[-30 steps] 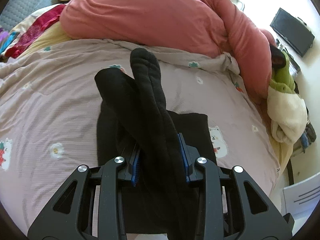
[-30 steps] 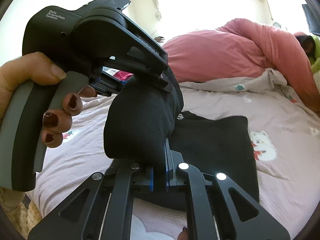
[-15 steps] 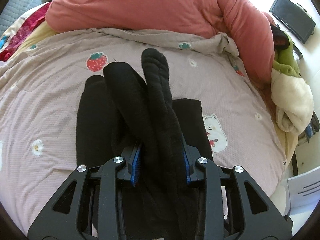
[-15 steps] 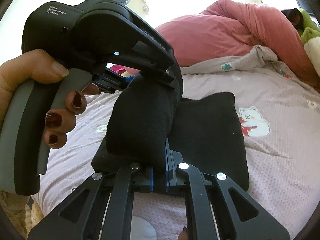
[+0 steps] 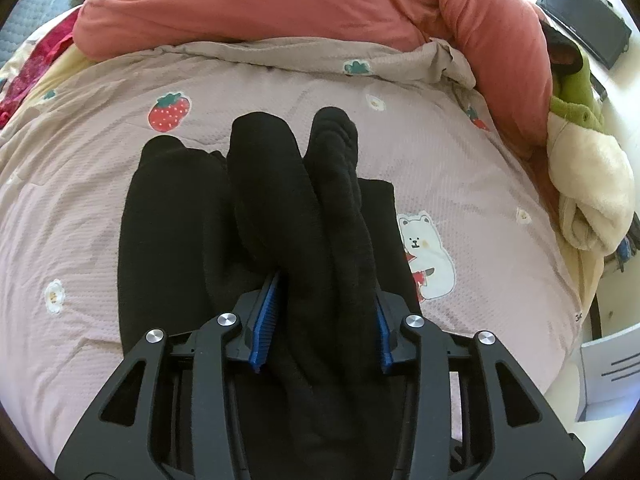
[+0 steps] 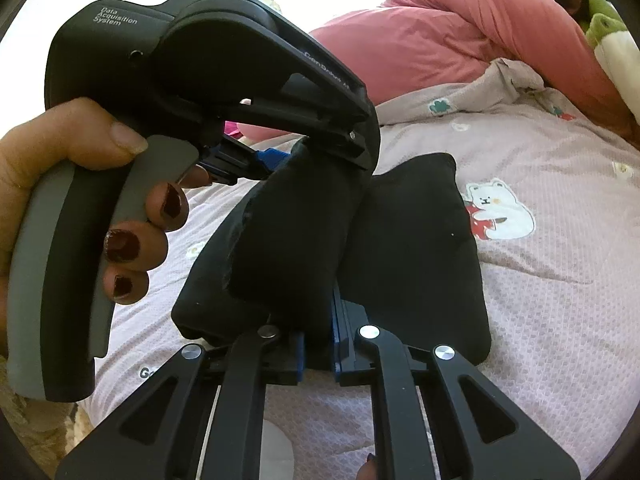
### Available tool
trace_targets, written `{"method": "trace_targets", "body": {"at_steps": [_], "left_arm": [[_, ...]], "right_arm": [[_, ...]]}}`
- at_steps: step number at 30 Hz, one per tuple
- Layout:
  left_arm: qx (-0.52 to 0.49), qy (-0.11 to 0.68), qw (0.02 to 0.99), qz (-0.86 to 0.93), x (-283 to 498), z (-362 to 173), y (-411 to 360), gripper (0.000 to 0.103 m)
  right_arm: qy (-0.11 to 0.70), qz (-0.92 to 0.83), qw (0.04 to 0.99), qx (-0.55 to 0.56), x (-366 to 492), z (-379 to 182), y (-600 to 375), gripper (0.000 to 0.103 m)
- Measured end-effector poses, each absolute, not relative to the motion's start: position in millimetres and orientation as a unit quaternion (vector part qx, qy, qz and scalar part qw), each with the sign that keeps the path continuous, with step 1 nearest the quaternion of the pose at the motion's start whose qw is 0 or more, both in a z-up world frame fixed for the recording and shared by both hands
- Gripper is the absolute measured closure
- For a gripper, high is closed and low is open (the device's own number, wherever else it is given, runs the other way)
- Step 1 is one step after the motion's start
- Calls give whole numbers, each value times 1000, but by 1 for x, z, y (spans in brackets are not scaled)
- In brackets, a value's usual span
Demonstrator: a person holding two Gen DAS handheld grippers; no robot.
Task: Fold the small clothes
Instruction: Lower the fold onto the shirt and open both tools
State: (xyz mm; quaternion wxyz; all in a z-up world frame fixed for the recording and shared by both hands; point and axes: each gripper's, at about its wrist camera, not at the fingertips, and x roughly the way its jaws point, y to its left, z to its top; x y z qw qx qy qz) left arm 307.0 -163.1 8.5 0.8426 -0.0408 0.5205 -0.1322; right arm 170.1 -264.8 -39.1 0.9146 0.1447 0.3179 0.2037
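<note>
Bed (image 5: 100,208) fills both views, covered with a pale pink sheet printed with a strawberry (image 5: 169,111), small flowers and a white bear (image 5: 426,256). Along its far side lies a bulky salmon-pink quilt (image 5: 280,4), with a crumpled grey-beige blanket edge (image 5: 400,60) in front of it. At the right edge of the bed sits a heap of green and cream fleece (image 5: 588,176), and beyond it a dark flat screen (image 5: 582,24) stands against the pale wall.

In the middle of the sheet lies the black garment (image 5: 168,240), part of it spread flat, part of it lifted. Two thick black folds rise from it and run up between the blue pads of the left gripper (image 5: 324,316); its jaws are opening, with the cloth still between them and the right pad against the fabric, while the left pad shows a thin bare strip.

From the right wrist view, the left gripper (image 6: 280,156) comes in from above, held by a hand (image 6: 80,200) with dark red nails around its grey handle. The lifted black fold hangs from it down to the right gripper (image 6: 318,344), whose jaws are clenched tight on the fold's lower end. Behind that fold the rest of the garment (image 6: 420,248) rests on the sheet beside the bear print.
</note>
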Motion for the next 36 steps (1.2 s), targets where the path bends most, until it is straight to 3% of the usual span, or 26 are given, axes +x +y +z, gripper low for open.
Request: {"method": "trace_targets", "body": {"at_steps": [18, 26, 28, 31, 36], "left_arm": [[-34, 534, 833, -139, 313, -3, -181, 59], [-35, 535, 833, -138, 314, -5, -184, 55], [-36, 536, 832, -139, 314, -5, -185, 51], [-37, 536, 832, -141, 313, -5, -187, 47], [-47, 531, 832, -152, 312, -3, -189, 37]], "right_arm": [[338, 192, 905, 172, 162, -46, -279, 76], [351, 193, 899, 177, 150, -45, -295, 51], [356, 196, 898, 169, 145, -45, -301, 50], [365, 184, 901, 144, 133, -45, -312, 40], [379, 143, 904, 136, 118, -51, -340, 38]]}}
